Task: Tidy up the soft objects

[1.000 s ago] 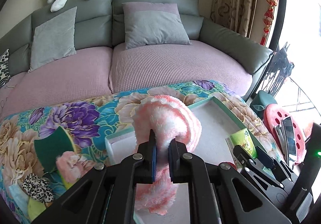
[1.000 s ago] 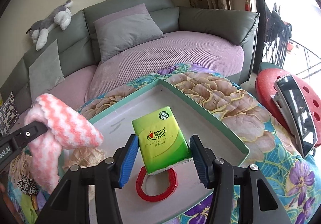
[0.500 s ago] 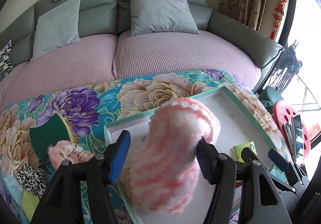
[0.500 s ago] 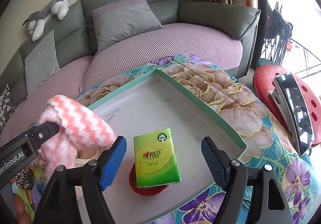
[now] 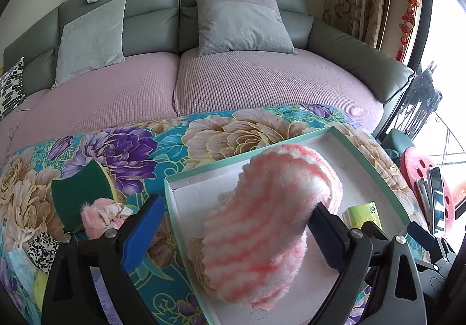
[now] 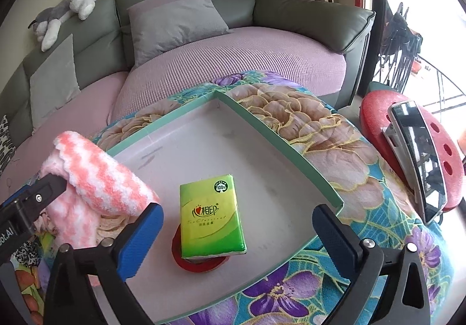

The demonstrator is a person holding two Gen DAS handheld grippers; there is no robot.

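Both claws have just been opening: left claw point(image 5: 236, 226) wide around the pink sock point(image 5: 262, 223), right claw point(image 6: 237, 226) off the tissue pack point(image 6: 211, 215), six o'clock in the tray point(image 6: 279, 138).

My pink-white sock point(image 5: 271, 226) is super fuzzy fleece, the tissue pack point(image 6: 211, 215) glossy plastic, the tray point(image 6: 279, 147) matt card, and the sofa point(image 5: 262, 83) ribbed cloth.

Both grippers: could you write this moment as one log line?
left gripper: open, pink fluffy cloth released | right gripper: open, tissue pack released | both in tray
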